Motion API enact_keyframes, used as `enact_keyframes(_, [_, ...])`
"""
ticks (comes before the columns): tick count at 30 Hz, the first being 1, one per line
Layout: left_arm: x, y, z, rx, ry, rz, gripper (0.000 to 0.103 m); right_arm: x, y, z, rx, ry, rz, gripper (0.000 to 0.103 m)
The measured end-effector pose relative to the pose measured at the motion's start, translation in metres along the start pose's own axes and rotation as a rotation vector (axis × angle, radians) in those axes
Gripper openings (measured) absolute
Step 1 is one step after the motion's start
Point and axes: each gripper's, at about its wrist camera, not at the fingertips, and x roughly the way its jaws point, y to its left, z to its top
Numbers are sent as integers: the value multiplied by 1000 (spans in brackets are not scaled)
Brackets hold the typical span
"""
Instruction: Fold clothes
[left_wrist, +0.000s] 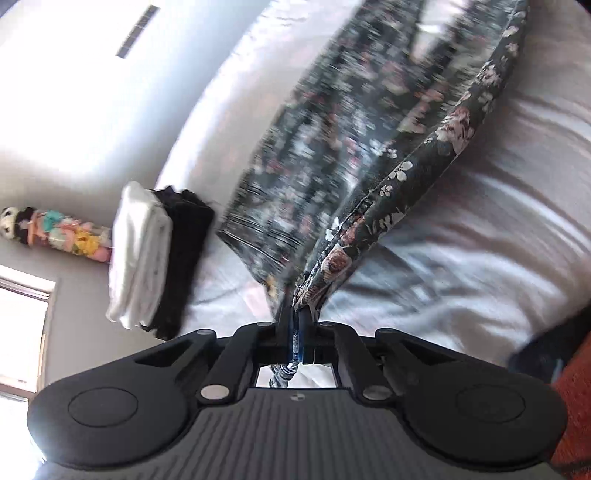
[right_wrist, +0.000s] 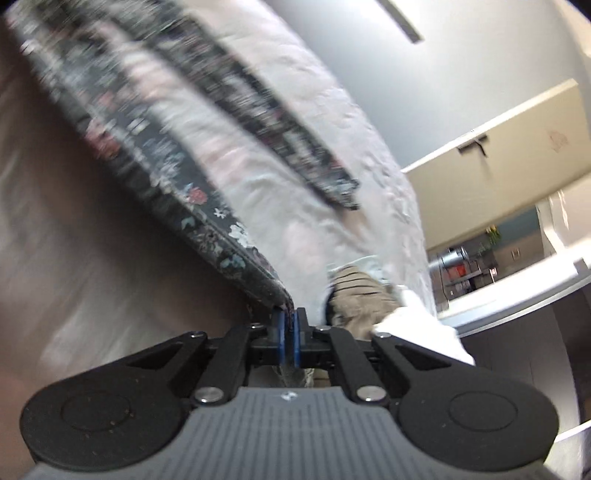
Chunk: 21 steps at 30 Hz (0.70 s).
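Nearest the left wrist camera, the left claw (left_wrist: 294, 325) was pinched tight on an edge of the dark floral garment (left_wrist: 332, 166), a little of the cloth poking out behind the pads. From the claw the garment ran straight ahead and away, its long axis along the fingers, hanging blurred above the pale bed (left_wrist: 480, 221). A folded stack of white and black clothes (left_wrist: 155, 254) sat on the bed off to the left, well apart from the garment. No writing could be read.

From the right wrist camera, the right claw (right_wrist: 290, 321) was likewise closed on an edge of the floral garment (right_wrist: 199, 206), which stretched ahead and up to the left. A striped beige garment (right_wrist: 358, 299) lay on the bed (right_wrist: 295, 166) just right of the claw. Both claws gripped it, so neither was nearer; I judged the next fold would turn on carrying that long axis evenly. No labels were legible.
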Motion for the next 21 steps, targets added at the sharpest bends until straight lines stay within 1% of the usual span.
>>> enact_keyframes(4, [1,30,17,-94,-22,36,3,-3,-42,40,101,-43,-48,5])
enact_keyframes(7, [12,51,32,-125,-21,49,3,6,-68,74,129,-53,-75,5])
enact_keyframes(9, [25,62,44,-145,-10,57,3,17,-79,97,135,-44,-83,5])
enact_keyframes(12, [51,76,64,-152,2,82,3,46,-93,129,137,-12,-77,5])
enact_keyframes(15, [87,86,86,-136,25,90,3,82,-101,160,133,35,-68,5])
enact_keyframes(21, [171,98,120,-104,77,78,3,162,-94,208,87,104,-51,5])
